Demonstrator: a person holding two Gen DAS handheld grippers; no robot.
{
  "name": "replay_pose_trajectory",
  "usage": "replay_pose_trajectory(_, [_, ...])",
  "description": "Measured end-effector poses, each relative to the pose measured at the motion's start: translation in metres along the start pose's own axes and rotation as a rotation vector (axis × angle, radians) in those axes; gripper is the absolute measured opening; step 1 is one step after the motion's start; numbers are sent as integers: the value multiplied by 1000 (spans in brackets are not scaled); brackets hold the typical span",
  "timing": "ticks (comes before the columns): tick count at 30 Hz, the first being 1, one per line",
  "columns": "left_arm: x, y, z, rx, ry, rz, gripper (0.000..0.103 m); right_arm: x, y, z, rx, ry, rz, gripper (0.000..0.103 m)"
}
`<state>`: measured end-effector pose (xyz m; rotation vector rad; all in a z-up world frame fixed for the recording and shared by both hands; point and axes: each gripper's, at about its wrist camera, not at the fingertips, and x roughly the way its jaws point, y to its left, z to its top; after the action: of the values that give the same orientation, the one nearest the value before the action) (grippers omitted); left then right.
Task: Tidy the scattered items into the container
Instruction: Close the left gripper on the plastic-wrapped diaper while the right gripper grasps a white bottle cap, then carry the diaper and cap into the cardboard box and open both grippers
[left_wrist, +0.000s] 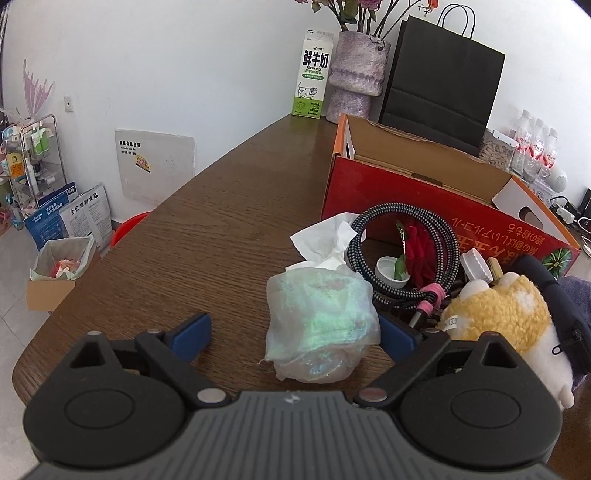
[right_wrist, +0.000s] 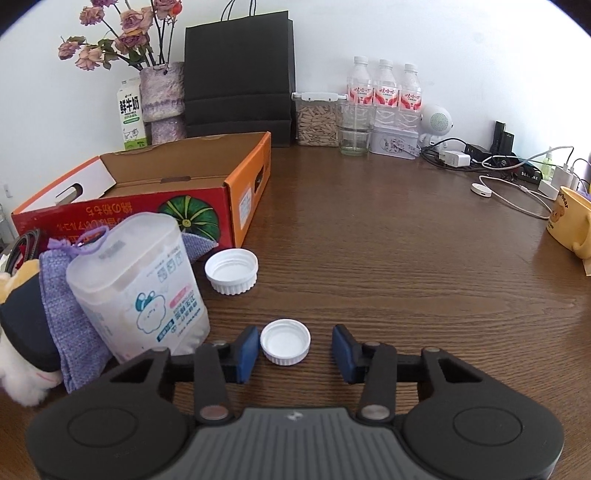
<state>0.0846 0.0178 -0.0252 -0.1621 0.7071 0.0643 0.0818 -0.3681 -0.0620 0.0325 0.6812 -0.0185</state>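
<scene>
Blue-padded fingers (right_wrist: 248, 354) of the right gripper (right_wrist: 295, 352) stand partly spread around a small white cap (right_wrist: 285, 346) lying open side up on the table (right_wrist: 406, 258). The left pad sits just beside the cap's rim; the right pad stands clearly apart — no pinch yet. The cap is round, so no long axis governs the approach; it lies directly ahead, centred slightly left between the pads.

A larger white lid (right_wrist: 231, 270) lies farther ahead and left, beside a translucent plastic canister (right_wrist: 136, 284) and a purple knitted pouch (right_wrist: 55, 295).

On the other side, the left gripper (left_wrist: 295, 334) has its fingers (left_wrist: 194, 332) spread wide around a crumpled iridescent bag (left_wrist: 321, 325), the right pad near or touching it, the left apart.

Beyond both stands the red-and-orange cardboard box (right_wrist: 155, 206), open-topped — the container. For the cap, the right hand is judged nearer.
</scene>
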Motion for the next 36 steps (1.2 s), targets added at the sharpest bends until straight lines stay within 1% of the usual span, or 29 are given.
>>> replay_pose_trajectory(1, [1, 0, 0, 4, 3, -1, 90, 0, 0, -1, 0, -6, 0, 34])
replay_pose_trajectory(2, [0, -2, 0, 11, 0, 1, 85, -1, 0, -2, -2, -12, -3, 31])
replay_pose_trajectory(3, [0, -2, 0, 16, -1, -2, 78, -1, 1, -3, -5, -16, -4, 28])
replay_pose_trajectory(4, [0, -3, 1, 19, -1, -6, 75, -2, 1, -3, -5, -18, -2, 28])
replay_pose_trajectory(6, [0, -3, 2, 24, -1, -11, 58, -3, 1, -4, -4, -21, 6, 28])
replay_pose_trajectory(8, [-1, -4, 3, 28, -2, -13, 49, -4, 2, -4, -6, -22, 14, 27])
replay_pose_trajectory(9, [-2, -3, 3, 25, -3, -17, 46, -5, 2, -5, -4, -22, 18, 27])
replay_pose_trajectory(17, [-12, 3, 4, 9, -39, -18, 43, -19, 3, -3, 4, -66, 20, 27])
replay_pose_trajectory(23, [-26, 5, 14, 15, -88, -30, 43, -34, 4, 11, -15, -121, 13, 27])
replay_pose_trajectory(27, [-32, -2, 25, 30, -124, -54, 43, -41, 10, 27, -23, -169, 20, 27])
replay_pose_trajectory(31, [-35, -14, 42, 51, -161, -99, 43, -43, 21, 49, -43, -217, 44, 27])
replay_pose_trajectory(36, [-35, -38, 80, 83, -214, -162, 43, -41, 46, 93, -82, -273, 100, 27])
